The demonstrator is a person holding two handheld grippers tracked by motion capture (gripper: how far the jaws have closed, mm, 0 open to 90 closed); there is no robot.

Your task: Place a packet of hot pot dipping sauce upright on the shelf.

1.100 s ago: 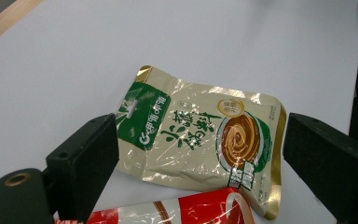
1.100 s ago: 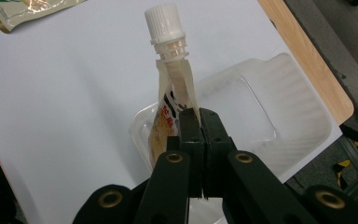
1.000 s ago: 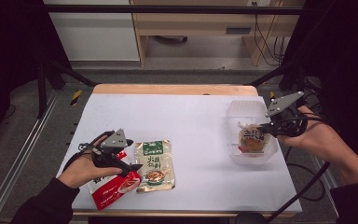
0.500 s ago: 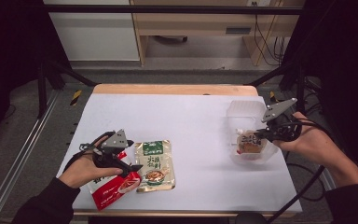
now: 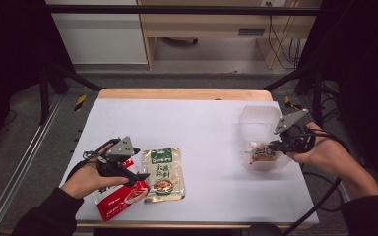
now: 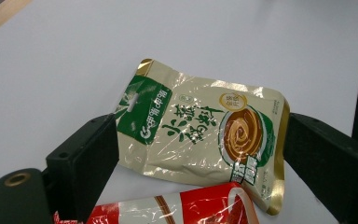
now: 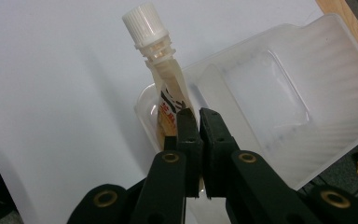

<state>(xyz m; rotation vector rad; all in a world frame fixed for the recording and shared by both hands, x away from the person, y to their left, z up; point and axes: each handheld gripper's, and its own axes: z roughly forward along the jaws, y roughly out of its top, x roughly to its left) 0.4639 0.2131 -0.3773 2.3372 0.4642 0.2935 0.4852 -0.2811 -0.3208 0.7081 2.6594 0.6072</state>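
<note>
My right claw (image 7: pixel 195 122) pinches the spouted sauce pouch (image 7: pixel 164 88) just inside the clear plastic bin (image 7: pixel 279 93) — not yet released — while my spread left claw (image 6: pixel 200 154) waits over the green-topped seasoning packet (image 6: pixel 200 130).

place: lab recording bay | table (image 5: pixel 197 123): white sheet over wood top, standing alone | frame (image 5: pixel 49 93): black struts and metal rails boxing the table | floor (image 5: pixel 24 142): grey, with yellow-black hazard tape | behind: wooden bench (image 5: pixel 202 29), white cabinet (image 5: pixel 98 34), loose cables (image 5: pixel 280 34) hanging | surround: dark
</note>
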